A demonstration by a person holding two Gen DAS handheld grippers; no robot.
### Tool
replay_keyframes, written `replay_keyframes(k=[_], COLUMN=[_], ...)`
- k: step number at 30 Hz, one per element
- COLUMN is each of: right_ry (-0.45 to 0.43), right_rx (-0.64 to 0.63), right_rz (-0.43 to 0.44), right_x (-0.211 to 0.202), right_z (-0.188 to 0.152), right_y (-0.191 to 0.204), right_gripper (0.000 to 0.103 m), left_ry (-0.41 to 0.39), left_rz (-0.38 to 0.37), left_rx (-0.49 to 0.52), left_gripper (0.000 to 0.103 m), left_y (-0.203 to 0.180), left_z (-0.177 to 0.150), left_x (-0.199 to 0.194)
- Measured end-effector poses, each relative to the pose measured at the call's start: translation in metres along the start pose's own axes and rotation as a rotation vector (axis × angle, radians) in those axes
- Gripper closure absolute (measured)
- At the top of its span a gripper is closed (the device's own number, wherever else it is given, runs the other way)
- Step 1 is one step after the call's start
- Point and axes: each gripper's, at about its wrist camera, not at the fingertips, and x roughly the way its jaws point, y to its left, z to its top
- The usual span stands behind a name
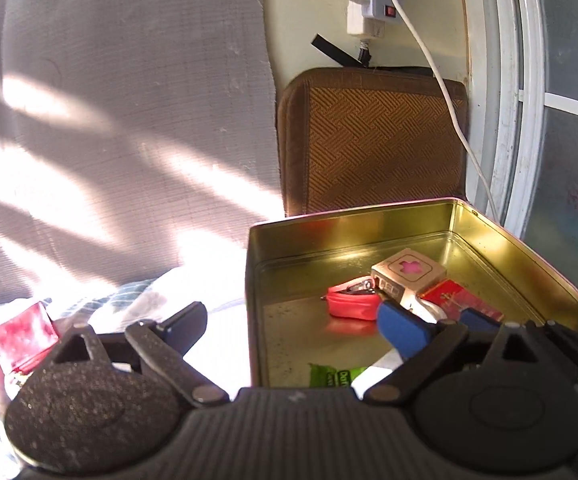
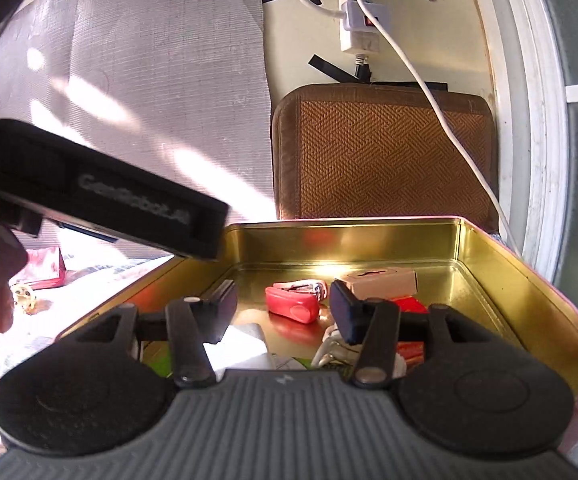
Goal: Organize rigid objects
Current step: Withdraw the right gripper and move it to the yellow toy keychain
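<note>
Closest to the lens on the left wrist view: left gripper (image 1: 291, 314) with jaws spread wide and clasping nothing, straddling the near left wall of the gold tin (image 1: 489, 236), black finger outside over the pale bedding (image 1: 149, 300), blue finger inside above the tin floor. On the right wrist view, right gripper (image 2: 283, 296) about half parted over the tin's near end, pressing on nothing as far as can be told, aimed toward the red stapler-like piece (image 2: 293, 306) lying just beyond the tips. Already inside the tin — that red piece, a small box with a pink cross (image 1: 409, 272) just beside it, a red packet (image 1: 463, 304) close against the box's near side, a green wrapper (image 1: 333, 374) and something white (image 2: 245, 346) near the front wall, too hidden to name. Left outside: a red box (image 1: 25, 336) on the bedding, well apart from the tin, with a small pale object (image 2: 23, 296) near it, too small to identify. Judging by that, well past halfway — most pieces gathered, at least the red box to be fetched and dropped in, probably a job for the wide-open left tool, nearest to it. Beyond the tin, only a woven brown cushion (image 1: 369, 140) against the wall and a power strip (image 1: 369, 0) above, no part of the sorting
</note>
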Motion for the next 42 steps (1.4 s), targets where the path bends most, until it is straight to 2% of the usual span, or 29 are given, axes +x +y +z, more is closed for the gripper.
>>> replay_keyframes(k=[5,9,12,16,19,22,24,31,42], right_ry=[-0.019,-0.043,0.002,0.048,0.113,0.239,0.292,0.333,0.370], right_rx=[0.070,0.115,0.137,0.156,0.148,0.144,0.118,-0.001,-0.145], right_rz=[-0.003,-0.016,-0.058,-0.066,-0.088,-0.071,-0.061,-0.008,0.125], right_x=[-0.037,-0.074,-0.090,-0.105,-0.106,-0.098,-0.093,-0.085,-0.051], right_z=[-0.008,-0.019,-0.027,-0.036,-0.043,-0.052,-0.054,-0.052,-0.042], right_y=[0.011,0.023,0.026,0.021,0.022,0.026,0.031,0.066,0.127], right_gripper=[0.049,0.048,0.045,0.045,0.045,0.045,0.044,0.043,0.043], left_ry=[-0.046,-0.045,-0.021,-0.006,0.024,0.068,0.109,0.212,0.212], left_rz=[0.028,0.027,0.017,0.015,0.020,0.035,0.056,0.116,0.198], left_rx=[0.021,0.031,0.012,0.001,0.007,0.012,0.016,-0.044,-0.131], left_gripper=[0.005,0.004,0.004,0.003,0.001,0.001,0.001,0.001,0.000], left_y=[0.016,0.019,0.022,0.027,0.033,0.039,0.046,0.087,0.164], left_z=[-0.019,-0.040,-0.054,-0.069,-0.082,-0.098,-0.111,-0.136,-0.144], left_x=[-0.037,-0.053,-0.058,-0.064,-0.062,-0.056,-0.050,-0.034,-0.040])
